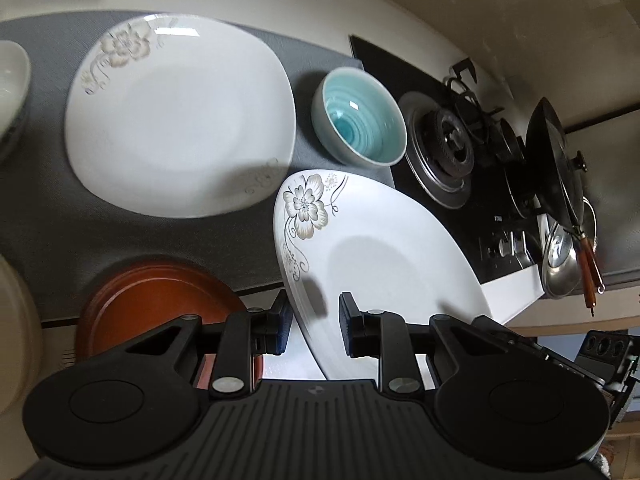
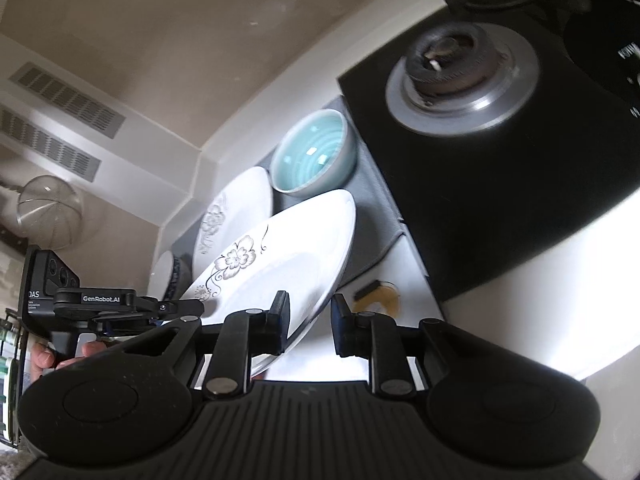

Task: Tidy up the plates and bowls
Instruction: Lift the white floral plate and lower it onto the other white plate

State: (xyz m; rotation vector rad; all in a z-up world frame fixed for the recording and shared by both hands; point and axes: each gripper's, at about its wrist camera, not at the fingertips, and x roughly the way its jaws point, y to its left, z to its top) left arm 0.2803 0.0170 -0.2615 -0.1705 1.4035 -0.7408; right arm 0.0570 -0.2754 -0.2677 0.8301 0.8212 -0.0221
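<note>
- A grey mat [image 1: 52,208] covers the surface, and a white square plate with a pale flower print [image 1: 180,116] lies flat on it.
- Just beside that plate stands a teal-glazed bowl [image 1: 360,120], upright at the mat's edge next to the black gas hob [image 1: 460,216] with its burner [image 1: 448,144].
- A dark wok [image 1: 552,152] leans at the far side of the hob, with a steel lid [image 1: 564,256] near it.
- A reddish-brown round plate [image 1: 160,292] sits at the near edge of the mat, partly behind the left hand-held gripper [image 1: 312,320]; a white bowl [image 1: 12,76] shows at the frame's left edge.
- The left hand-held gripper's jaws stand narrowly apart around the near rim of a second flower-print plate [image 1: 384,248]. The plate is tilted and lifted clear of the mat; its edge passes between the pads, against the left pad as far as can be seen.
- In the right wrist view, the right hand-held gripper [image 2: 310,320] is also only slightly open, with the same tilted plate's [image 2: 288,264] rim lying against its left pad and a gap to the right pad.
- The two hand-held grippers carry the plate from opposite sides; a hand [image 2: 60,354] shows on the left one's grip.
- The raised plate hangs in front of the teal bowl and overlaps the flat plate's corner.
</note>
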